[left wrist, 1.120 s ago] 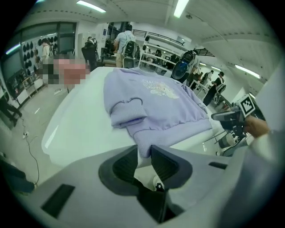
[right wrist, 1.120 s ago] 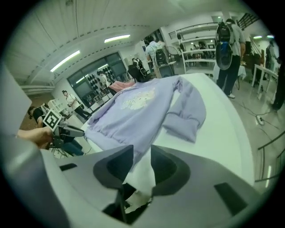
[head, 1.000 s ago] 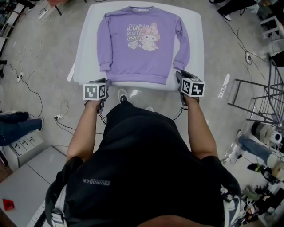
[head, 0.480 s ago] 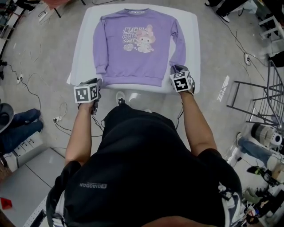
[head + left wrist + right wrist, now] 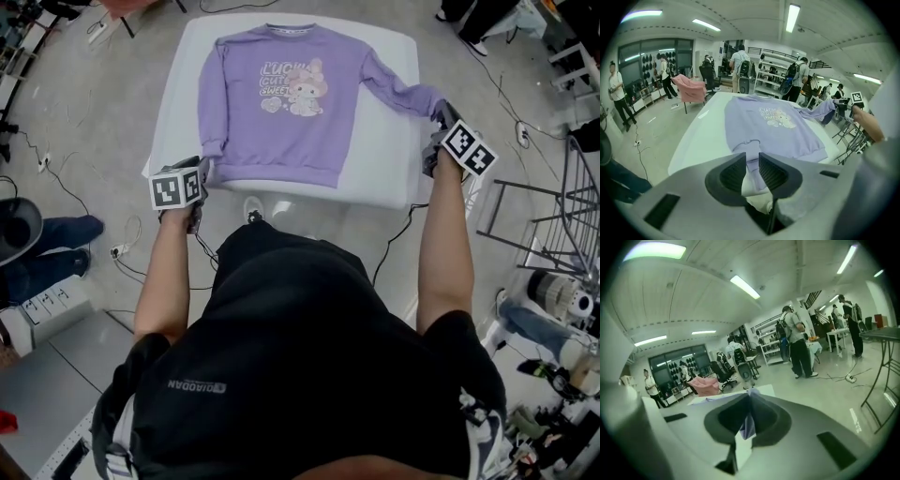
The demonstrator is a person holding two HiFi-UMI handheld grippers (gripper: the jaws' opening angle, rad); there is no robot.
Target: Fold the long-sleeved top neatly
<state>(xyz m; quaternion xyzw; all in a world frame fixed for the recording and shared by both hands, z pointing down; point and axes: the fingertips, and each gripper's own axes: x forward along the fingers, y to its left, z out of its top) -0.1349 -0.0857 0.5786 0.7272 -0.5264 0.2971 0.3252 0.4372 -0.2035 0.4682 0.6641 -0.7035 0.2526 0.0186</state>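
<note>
A purple long-sleeved top [image 5: 281,112] with a cartoon print lies flat, front up, on the white table [image 5: 384,159]. My right gripper [image 5: 439,119] is past the table's right edge, shut on the right sleeve cuff [image 5: 425,98]. The sleeve stretches sideways from the body. Its jaws have just been closing, and purple cloth [image 5: 748,425] shows pinched between them. My left gripper [image 5: 201,172] hovers at the near left corner, just short of the left cuff [image 5: 210,150]. Its jaws [image 5: 752,157] stand apart, and the cuff is seen through the gap.
A metal rack [image 5: 553,206] stands right of the table, close to my right hand. Cables trail over the floor on both sides. Someone's legs [image 5: 47,244] are at the left. People and a pink-draped chair [image 5: 691,89] are beyond the table's far end.
My right gripper swung from the table's near edge out to the right and farther away, drawing the right sleeve sideways off the body. The left gripper only drifted a little left.
</note>
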